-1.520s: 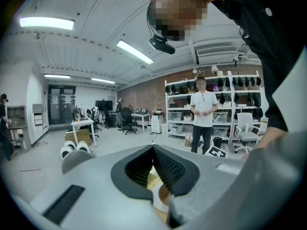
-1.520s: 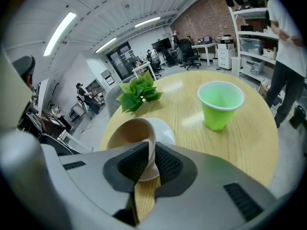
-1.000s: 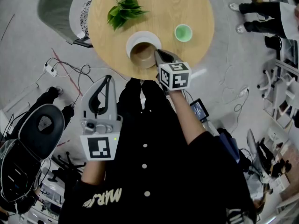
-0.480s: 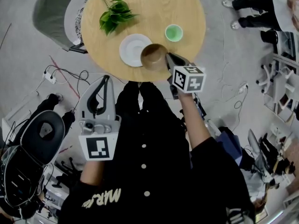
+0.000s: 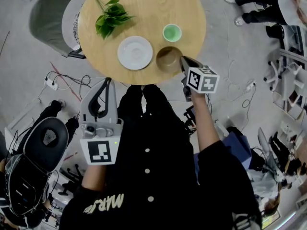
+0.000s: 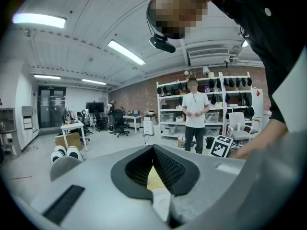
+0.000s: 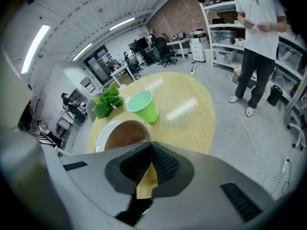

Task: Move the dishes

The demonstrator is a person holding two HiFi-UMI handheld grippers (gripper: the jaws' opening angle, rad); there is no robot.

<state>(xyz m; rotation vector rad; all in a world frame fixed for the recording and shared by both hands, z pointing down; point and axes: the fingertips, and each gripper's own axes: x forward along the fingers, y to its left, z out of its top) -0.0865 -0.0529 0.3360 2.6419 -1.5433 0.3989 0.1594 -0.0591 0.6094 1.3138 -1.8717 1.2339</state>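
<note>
Pinches the brown bowl (image 5: 169, 58) by its near right rim with the right gripper (image 5: 183, 61), shut tight on the thin edge so it does not slip. Grabs it there most likely because the rim is the only part thin enough to fit. Holds the bowl over the near right part of the round wooden table (image 5: 148, 8), just right of the white plate (image 5: 135, 52) and just on the near side of the green cup (image 5: 172, 32). Cannot tell if it is touching the wood or lifted a little. Points the gripper down at a slant, likely to keep the bowl level.

Shows the plate bare, the cup upright and apart from the bowl, and the leafy sprig (image 5: 109, 19) at the far left, out of the way.

Parks the left gripper (image 5: 110, 82) low beside the body, off the table, shut with nothing in it, likely waiting for its turn.

Looks like the bowl's move under way. Probably calls for a gentle set-down next, clear of the cup, so as not to knock it over.
</note>
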